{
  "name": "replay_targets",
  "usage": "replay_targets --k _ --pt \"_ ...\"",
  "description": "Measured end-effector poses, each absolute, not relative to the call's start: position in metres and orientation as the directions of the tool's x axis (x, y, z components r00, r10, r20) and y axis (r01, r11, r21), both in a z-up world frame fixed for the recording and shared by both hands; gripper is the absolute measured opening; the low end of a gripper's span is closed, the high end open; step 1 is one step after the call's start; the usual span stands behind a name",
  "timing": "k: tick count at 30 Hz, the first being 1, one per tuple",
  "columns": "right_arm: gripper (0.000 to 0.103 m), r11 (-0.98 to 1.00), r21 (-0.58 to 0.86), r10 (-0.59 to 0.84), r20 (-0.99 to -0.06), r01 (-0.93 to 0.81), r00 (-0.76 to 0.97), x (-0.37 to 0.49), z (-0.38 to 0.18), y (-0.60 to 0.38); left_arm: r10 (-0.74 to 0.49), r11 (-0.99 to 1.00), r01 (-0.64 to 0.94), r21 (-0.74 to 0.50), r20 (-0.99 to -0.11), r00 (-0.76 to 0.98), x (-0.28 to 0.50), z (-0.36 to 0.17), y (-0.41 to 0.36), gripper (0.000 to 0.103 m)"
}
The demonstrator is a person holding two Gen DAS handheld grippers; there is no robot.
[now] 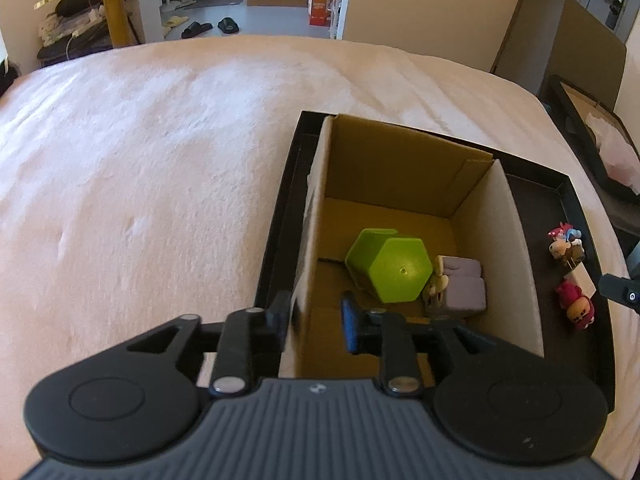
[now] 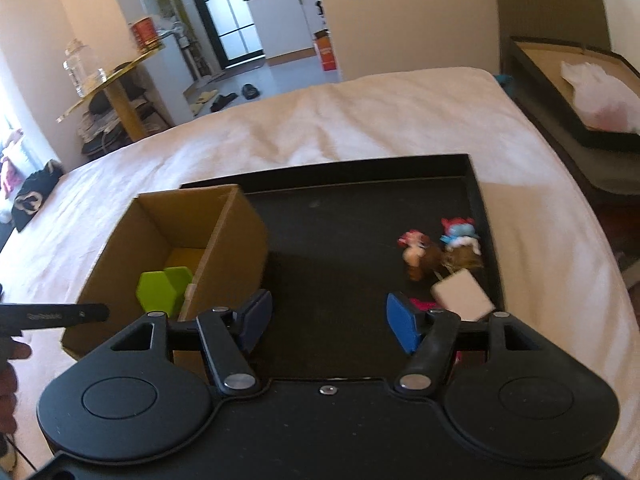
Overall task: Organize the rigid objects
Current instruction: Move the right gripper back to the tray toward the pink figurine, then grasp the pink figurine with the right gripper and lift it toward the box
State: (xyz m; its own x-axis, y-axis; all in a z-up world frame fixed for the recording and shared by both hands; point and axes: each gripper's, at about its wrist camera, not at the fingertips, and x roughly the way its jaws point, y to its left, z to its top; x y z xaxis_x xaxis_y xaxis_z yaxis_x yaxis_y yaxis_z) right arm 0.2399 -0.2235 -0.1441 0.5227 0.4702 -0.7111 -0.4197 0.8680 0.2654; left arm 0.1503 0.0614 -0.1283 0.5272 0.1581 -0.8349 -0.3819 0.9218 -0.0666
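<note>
Bed carried black tray point(image 2: 474, 200): cardboard box point(image 1: 400, 168) held green hexagon point(image 1: 400, 276) and grey block point(image 1: 464, 288); figurines point(image 2: 436, 252) remained outside; left tongs point(image 1: 316, 320) narrowly parted astride box wall, right tongs point(image 2: 330, 320) wide, empty.

A pale bed point(image 1: 160, 152) fills the foreground. Beyond it, slippers point(image 1: 210, 27) lie on the floor by an orange carton point(image 1: 319, 6). A glass jar point(image 2: 78, 68) stands on a yellow shelf point(image 2: 116, 70).

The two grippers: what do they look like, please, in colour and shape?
Both are black, with two round discs at the base and hinged link arms with silver rivets. The left gripper has a ribbed grey body; the right gripper carries blue pads.
</note>
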Motion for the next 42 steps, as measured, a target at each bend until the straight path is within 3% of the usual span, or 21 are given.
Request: replay_targets --k 14,21,28,42 --pt "0.063 0.897 0.263 0.423 -0.742 -0.355 0.520 0.259 -0.182 -0.257 0.196 0.923 -0.385 -0.019 -0.837 0.512 0.162 -0.122 0.044 0.049" --pt "0.061 0.898 0.264 0.423 -0.740 -0.353 0.523 0.273 -0.192 -0.260 0.220 0.919 -0.394 0.012 -0.845 0.487 0.165 -0.120 0.041 0.051" --pt "0.041 0.901 0.244 0.403 -0.778 -0.359 0.482 0.272 -0.211 -0.256 0.236 0.920 -0.391 0.038 -0.847 0.475 0.163 -0.118 0.039 0.053" --pt "0.042 0.870 0.386 0.485 -0.781 -0.306 0.394 0.251 -0.211 -0.259 0.240 0.914 -0.405 0.035 -0.851 0.468 0.160 -0.119 0.042 0.055"
